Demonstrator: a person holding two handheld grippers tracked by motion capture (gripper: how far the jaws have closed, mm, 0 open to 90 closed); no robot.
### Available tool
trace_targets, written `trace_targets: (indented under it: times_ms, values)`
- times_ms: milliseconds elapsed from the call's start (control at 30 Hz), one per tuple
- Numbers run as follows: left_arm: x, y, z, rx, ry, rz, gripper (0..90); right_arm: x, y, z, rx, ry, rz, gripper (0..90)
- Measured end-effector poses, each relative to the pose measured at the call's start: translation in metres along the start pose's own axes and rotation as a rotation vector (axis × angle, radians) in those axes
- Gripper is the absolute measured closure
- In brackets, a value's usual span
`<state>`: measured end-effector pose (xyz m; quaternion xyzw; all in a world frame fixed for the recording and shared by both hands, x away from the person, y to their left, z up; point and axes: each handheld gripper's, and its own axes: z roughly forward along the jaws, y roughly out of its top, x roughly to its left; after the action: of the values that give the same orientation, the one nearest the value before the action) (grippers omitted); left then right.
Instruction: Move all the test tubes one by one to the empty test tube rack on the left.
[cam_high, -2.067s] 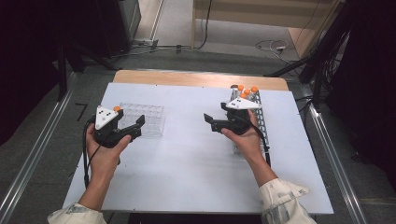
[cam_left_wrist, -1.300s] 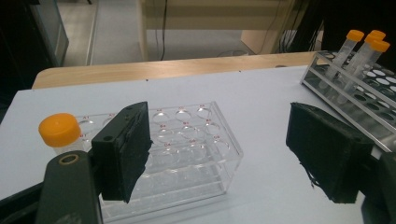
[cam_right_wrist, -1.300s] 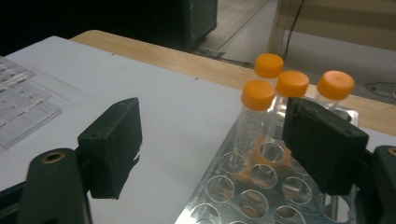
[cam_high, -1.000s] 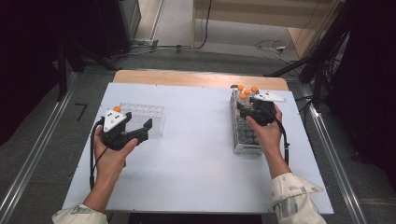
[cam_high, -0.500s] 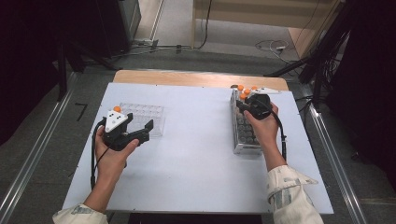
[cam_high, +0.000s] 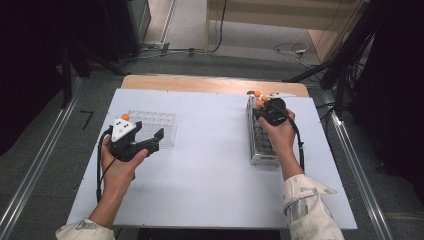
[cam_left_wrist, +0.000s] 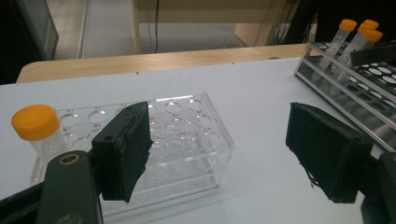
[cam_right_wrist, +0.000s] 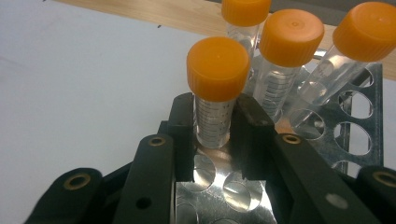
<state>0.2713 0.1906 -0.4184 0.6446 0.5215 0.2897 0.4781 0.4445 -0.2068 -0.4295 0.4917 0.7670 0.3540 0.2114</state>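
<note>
Tube (cam_right_wrist: 215, 100): orange cap, clamped by right gripper (cam_right_wrist: 215, 135), jaws just closing; metal rack (cam_high: 261, 145) near tabletop's right edge.
Left gripper (cam_left_wrist: 215, 154): released; clear tray (cam_left_wrist: 187, 140) beyond.

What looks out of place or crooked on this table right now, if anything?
One orange-capped tube at the far end of the metal rack leans sideways, while its neighbours stand more upright. Nothing is spilled or broken. The right claw has just been closing and grips the nearest tube. A lone tube stands in the clear rack.
</note>
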Motion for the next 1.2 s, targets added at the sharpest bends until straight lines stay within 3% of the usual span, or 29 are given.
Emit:
trace_targets:
  times_ms: [333,1200]
  values:
    - [0.001,0.0,-0.001,-0.001,-0.001,-0.006,22.7,-0.002,0.0,-0.003,-0.014,-0.003,0.005,71.6]
    - [-0.004,0.001,-0.001,0.001,-0.028,-0.003,22.5,0.001,0.01,-0.048,-0.174,-0.01,-0.042,72.1]
